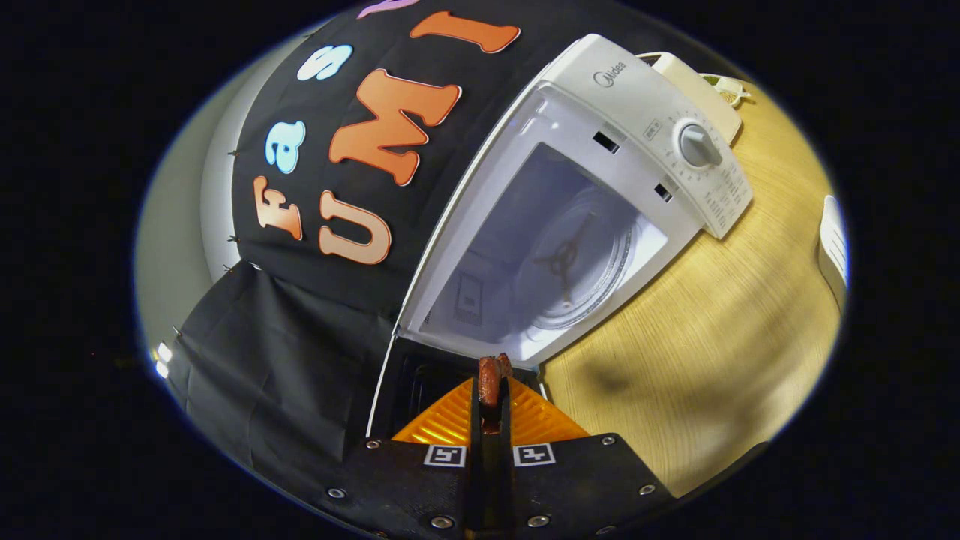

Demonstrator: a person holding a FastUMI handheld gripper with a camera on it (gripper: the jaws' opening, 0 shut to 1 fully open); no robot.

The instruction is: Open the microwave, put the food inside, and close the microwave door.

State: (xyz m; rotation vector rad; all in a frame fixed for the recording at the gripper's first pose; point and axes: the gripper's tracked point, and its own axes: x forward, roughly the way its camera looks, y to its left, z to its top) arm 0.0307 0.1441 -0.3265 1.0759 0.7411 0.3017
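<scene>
1. The hand-held gripper has its fingers drawn nearly together, both pressing on a small reddish-brown piece of food that pokes out past the tips.
2. The food sits just in front of the open microwave, not yet inside the cavity.
3. The microwave door hangs open, lying right under the fingers.
4. Inside, the glass turntable sits bare beyond the food.
5. A round dial shows on the control panel.
6. The microwave stands on a light wooden counter.
</scene>
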